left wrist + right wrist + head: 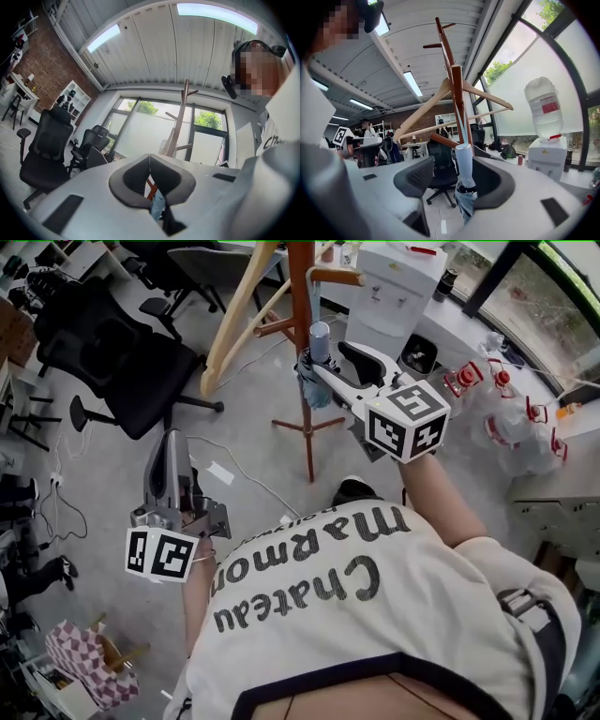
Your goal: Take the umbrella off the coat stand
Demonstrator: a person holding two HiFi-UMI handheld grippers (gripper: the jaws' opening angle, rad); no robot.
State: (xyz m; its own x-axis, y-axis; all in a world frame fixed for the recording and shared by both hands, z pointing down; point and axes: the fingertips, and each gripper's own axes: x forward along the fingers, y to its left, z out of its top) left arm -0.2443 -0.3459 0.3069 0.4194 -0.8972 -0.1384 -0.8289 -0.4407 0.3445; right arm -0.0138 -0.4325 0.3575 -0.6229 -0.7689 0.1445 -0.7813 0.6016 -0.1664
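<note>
A folded blue umbrella [315, 381] with a pale cylindrical handle [320, 339] hangs by a strap against the wooden coat stand [301, 296]. My right gripper [328, 358] is level with the handle. In the right gripper view the handle [464, 164] stands between the jaws of the right gripper [452, 165], close to the right-hand pad and apart from the left one, so the gripper is open. The folded canopy [466, 199] droops below. My left gripper [172, 442] is lower left, away from the stand, shut and empty. In the left gripper view the left gripper [150, 157] faces the stand [178, 122].
Black office chairs [122, 362] stand left of the stand. A large wooden hanger [239, 310] leans on it. A water dispenser [394, 287] and a bin sit behind, several water bottles [506, 418] at right. A cable [244, 474] runs over the floor.
</note>
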